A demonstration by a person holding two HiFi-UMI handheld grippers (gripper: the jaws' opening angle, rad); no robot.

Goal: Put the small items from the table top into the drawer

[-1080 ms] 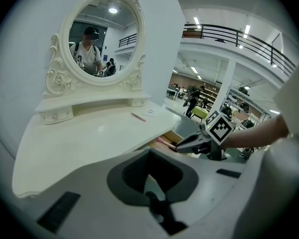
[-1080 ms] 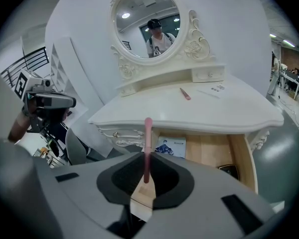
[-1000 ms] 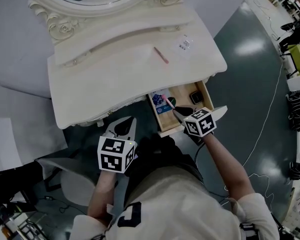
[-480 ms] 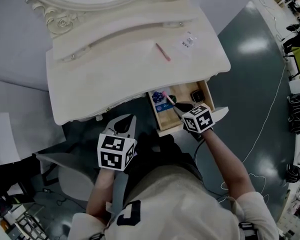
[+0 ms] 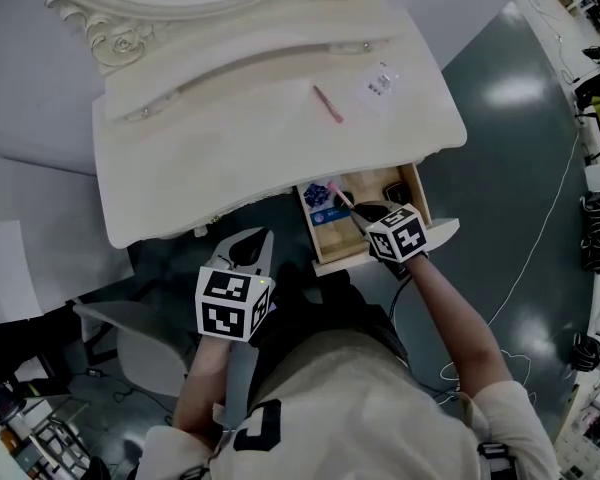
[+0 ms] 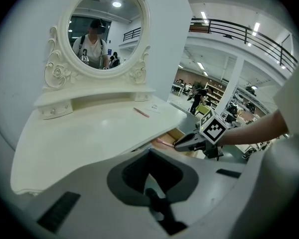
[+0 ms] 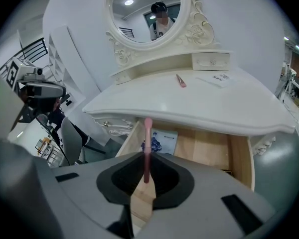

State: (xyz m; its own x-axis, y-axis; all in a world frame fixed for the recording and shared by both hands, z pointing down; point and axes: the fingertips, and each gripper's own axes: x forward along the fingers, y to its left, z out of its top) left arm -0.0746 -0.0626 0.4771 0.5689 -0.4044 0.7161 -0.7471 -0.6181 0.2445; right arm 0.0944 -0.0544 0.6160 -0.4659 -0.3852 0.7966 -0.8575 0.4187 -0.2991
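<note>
A white dressing table (image 5: 210, 168) has its right drawer (image 5: 417, 194) pulled out. My right gripper (image 5: 353, 211) is shut on a thin pink stick (image 5: 339, 197) and hangs over the drawer's left part; in the right gripper view the stick (image 7: 147, 143) points up out of the jaws (image 7: 146, 177). Inside the drawer lie a blue-printed card (image 7: 163, 141) and a small dark item (image 5: 392, 192). On the table top rest a second pink stick (image 5: 327, 104) and a small white packet (image 5: 378, 84). My left gripper (image 5: 250, 249) is shut and empty, just below the table's front edge.
An oval mirror (image 6: 108, 31) in a carved frame stands at the table's back, with a small shelf under it. A grey chair (image 5: 145, 360) sits at the lower left, and a thin cable (image 5: 540, 233) runs across the dark floor on the right.
My right gripper has moved slightly further in over the drawer and lower, carrying the pink stick. The left gripper has stayed where it was.
</note>
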